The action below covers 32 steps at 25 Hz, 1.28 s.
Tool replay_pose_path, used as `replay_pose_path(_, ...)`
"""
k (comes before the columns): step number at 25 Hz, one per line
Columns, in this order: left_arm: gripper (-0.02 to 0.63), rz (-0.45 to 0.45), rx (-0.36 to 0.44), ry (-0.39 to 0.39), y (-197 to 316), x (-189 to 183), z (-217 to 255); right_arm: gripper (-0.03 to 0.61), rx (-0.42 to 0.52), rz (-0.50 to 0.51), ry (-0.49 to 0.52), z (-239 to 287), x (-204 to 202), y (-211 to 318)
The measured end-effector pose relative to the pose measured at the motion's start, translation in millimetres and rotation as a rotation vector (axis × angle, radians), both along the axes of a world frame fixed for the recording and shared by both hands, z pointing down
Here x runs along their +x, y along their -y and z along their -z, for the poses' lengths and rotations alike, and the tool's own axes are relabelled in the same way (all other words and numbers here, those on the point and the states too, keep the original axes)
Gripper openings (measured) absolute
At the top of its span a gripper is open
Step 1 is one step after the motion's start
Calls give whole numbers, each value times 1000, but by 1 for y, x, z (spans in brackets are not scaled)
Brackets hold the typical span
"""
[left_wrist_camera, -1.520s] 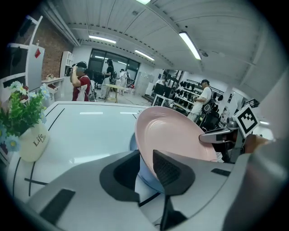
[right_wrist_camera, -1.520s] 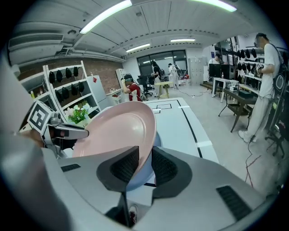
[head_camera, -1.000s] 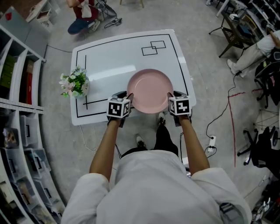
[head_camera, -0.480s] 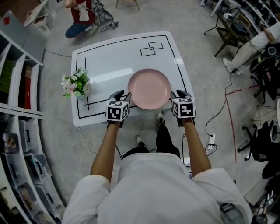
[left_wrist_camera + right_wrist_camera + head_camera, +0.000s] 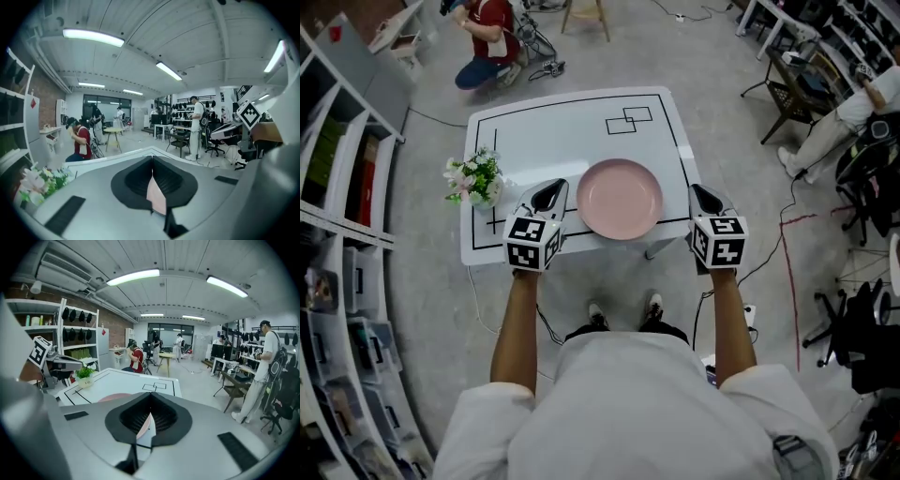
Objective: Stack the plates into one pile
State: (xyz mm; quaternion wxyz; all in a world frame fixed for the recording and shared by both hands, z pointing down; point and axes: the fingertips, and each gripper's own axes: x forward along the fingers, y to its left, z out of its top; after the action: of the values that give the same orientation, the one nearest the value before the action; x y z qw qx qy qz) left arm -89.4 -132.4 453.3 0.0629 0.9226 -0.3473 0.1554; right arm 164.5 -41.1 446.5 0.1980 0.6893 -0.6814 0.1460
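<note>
A pink plate (image 5: 620, 198) lies flat on the white table (image 5: 572, 127) near its front edge; I cannot tell whether it is a single plate or a pile. My left gripper (image 5: 552, 191) hovers just left of the plate. My right gripper (image 5: 701, 195) hovers to the plate's right, past the table's edge. Neither touches it. Both have just been closing and now stand shut with nothing between the jaws. The right gripper view shows its shut gripper (image 5: 149, 398) above the plate (image 5: 114, 397). In the left gripper view the gripper (image 5: 152, 161) is shut too.
A small pot of flowers (image 5: 474, 178) stands at the table's left edge. Black lines and two small rectangles (image 5: 628, 119) mark the tabletop. A person (image 5: 487, 39) crouches beyond the table. Shelving (image 5: 342, 178) runs along the left; chairs and a red cable (image 5: 792, 272) are on the right.
Both grippers left the plate's two sides, rose and drew apart, and their jaws closed. The plate stays on the table.
</note>
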Motion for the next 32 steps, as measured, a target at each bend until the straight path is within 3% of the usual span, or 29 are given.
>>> replay_pose_path(6, 20, 87, 148, -22, 0, -3, 77, 12, 138, 132, -67, 72, 0, 20)
replay_pose_path(14, 20, 143, 281, -30, -15, 20, 139, 12, 268, 293, -167, 140, -7, 30)
replay_pose_path(24, 20, 132, 382, -30, -29, 39, 193, 12, 339, 383, -161, 179, -22, 28)
replay_pose_path(32, 20, 155, 385, -26, -33, 27, 195, 12, 346, 402, -168, 183, -31, 27)
